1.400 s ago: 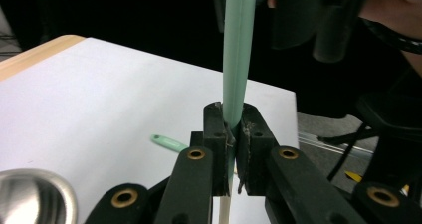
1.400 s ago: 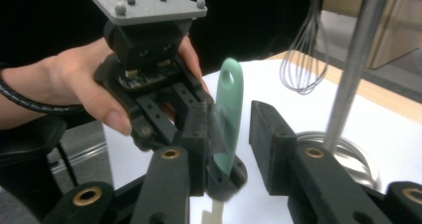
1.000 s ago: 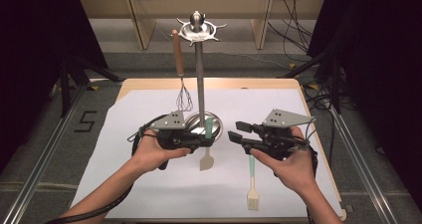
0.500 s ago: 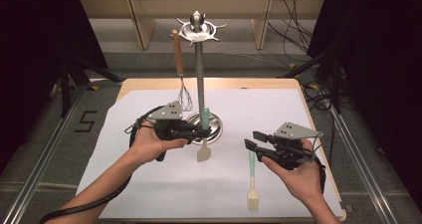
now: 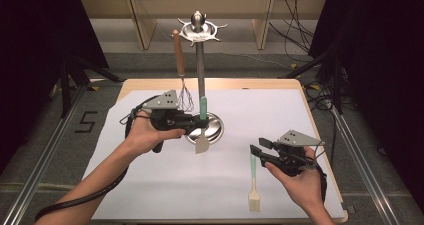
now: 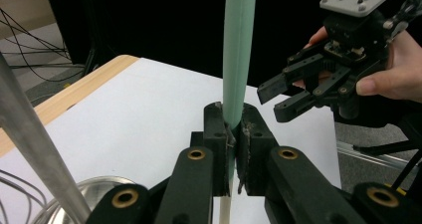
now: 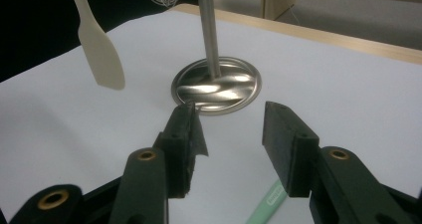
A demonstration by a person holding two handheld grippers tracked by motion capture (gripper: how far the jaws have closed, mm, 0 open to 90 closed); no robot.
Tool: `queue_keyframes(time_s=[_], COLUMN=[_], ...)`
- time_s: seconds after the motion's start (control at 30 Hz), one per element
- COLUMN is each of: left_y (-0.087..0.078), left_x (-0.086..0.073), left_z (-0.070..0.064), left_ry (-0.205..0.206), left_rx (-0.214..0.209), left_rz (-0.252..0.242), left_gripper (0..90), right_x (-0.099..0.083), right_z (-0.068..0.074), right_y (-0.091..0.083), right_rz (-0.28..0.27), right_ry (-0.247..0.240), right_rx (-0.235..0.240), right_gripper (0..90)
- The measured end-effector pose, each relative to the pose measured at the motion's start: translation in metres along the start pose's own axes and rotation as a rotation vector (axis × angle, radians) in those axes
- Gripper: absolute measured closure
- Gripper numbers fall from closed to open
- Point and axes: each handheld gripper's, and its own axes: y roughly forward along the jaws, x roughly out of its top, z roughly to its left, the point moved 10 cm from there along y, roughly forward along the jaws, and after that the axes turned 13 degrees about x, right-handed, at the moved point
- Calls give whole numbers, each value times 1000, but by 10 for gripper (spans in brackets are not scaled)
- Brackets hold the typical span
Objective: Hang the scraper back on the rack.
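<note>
My left gripper point(image 5: 199, 121) is shut on the green handle of a spatula point(image 5: 203, 107), which hangs upright with its white blade point(image 5: 202, 145) just above the paper, in front of the stand's base point(image 5: 216, 130). In the left gripper view the jaws clamp the green handle point(image 6: 239, 59) low down. My right gripper point(image 5: 258, 150) stands open at the front right, over the green handle of a brush point(image 5: 253, 185) that lies flat on the paper. The right gripper view shows the brush handle point(image 7: 266, 204) below the parted jaws, with nothing between them.
A metal utensil stand point(image 5: 200, 75) rises from a round base at the table's middle, and a whisk point(image 5: 178, 55) with a brown handle hangs from its top ring. White paper point(image 5: 150, 185) covers the wooden table point(image 5: 260, 83). Metal rails and cables run along both sides.
My left gripper has swung the spatula more upright and moved it closer to the stand's pole. My right gripper has moved right and back toward the front edge, over the brush.
</note>
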Motion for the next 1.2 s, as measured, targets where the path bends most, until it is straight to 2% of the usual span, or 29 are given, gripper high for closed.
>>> queue_keyframes(time_s=[0.03, 0.07, 0.1, 0.13, 0.17, 0.2, 0.23, 0.27, 0.3, 0.33, 0.37, 0.4, 0.47, 0.5, 0.53, 0.57, 0.9, 0.97, 1.0, 1.03, 1.1, 1.17, 1.2], left_y=[-2, -2, -4, -4, -5, -6, -7, -8, -8, -9, -9, -10, -11, -11, -12, -12, -17, -17, -17, -18, -18, -19, -19], left_x=[1, 2, 2, 3, 5, 5, 5, 7, 10, 12, 14, 15, 19, 21, 23, 24, 39, 41, 43, 44, 47, 49, 50], left_z=[1, 2, 3, 4, 5, 4, 4, 5, 8, 9, 11, 12, 15, 16, 17, 18, 24, 24, 25, 25, 27, 29, 29], left_ry=[4, 1, 1, -8, -13, -42, -45, -55, -11, -19, -2, -7, -1, 3, 3, 10, 17, 21, 20, 14, 19, 16, 19], left_rx=[4, 5, 9, 8, 11, 15, 14, 17, 14, 17, 15, 20, 20, 23, 24, 24, 15, 11, 8, 8, 6, 8, 7], left_rz=[6, 8, 13, 14, 19, 29, 34, 30, 18, 16, 9, 10, 6, -3, -5, -6, -20, -20, -20, -21, -22, -21, -22], left_gripper=[837, 837, 837, 837, 837, 837, 837, 837, 837, 837, 837, 837, 837, 837, 837, 837, 837, 837, 837, 837, 837, 837, 837], right_x=[-3, -2, -4, -5, -9, -10, -8, -10, -10, -9, -10, -9, -10, -11, -12, -12, -13, -11, -11, -13, -13, -10, -10], right_z=[1, -2, 2, -4, 1, 0, -4, -1, -2, -5, -1, -1, -4, -4, -1, -1, -1, -3, -2, -1, -1, -2, -2], right_y=[-1, 1, 2, 0, -1, 0, 0, 0, -1, -1, 1, 1, -2, -2, -2, -2, -2, 0, 1, -1, -2, 0, 0], right_rz=[10, -14, -18, 0, 19, 17, 12, 14, 14, 12, -6, -18, 9, 10, 10, 11, 15, -16, -22, 4, 12, -27, -26], right_ry=[34, 2, 62, -4, 58, 52, 13, 44, 45, 16, 61, 69, 34, 39, 70, 81, 82, 73, 84, 85, 84, 78, 79], right_rx=[-6, -18, -20, -18, -8, -9, -17, -14, -18, -24, -18, -24, -22, -18, -15, -14, -15, -29, -31, -22, -14, -29, -26], right_gripper=[574, 574, 574, 574, 574, 574, 574, 573, 573, 573, 573, 573, 572, 572, 572, 572, 571, 571, 571, 571, 572, 572, 572])
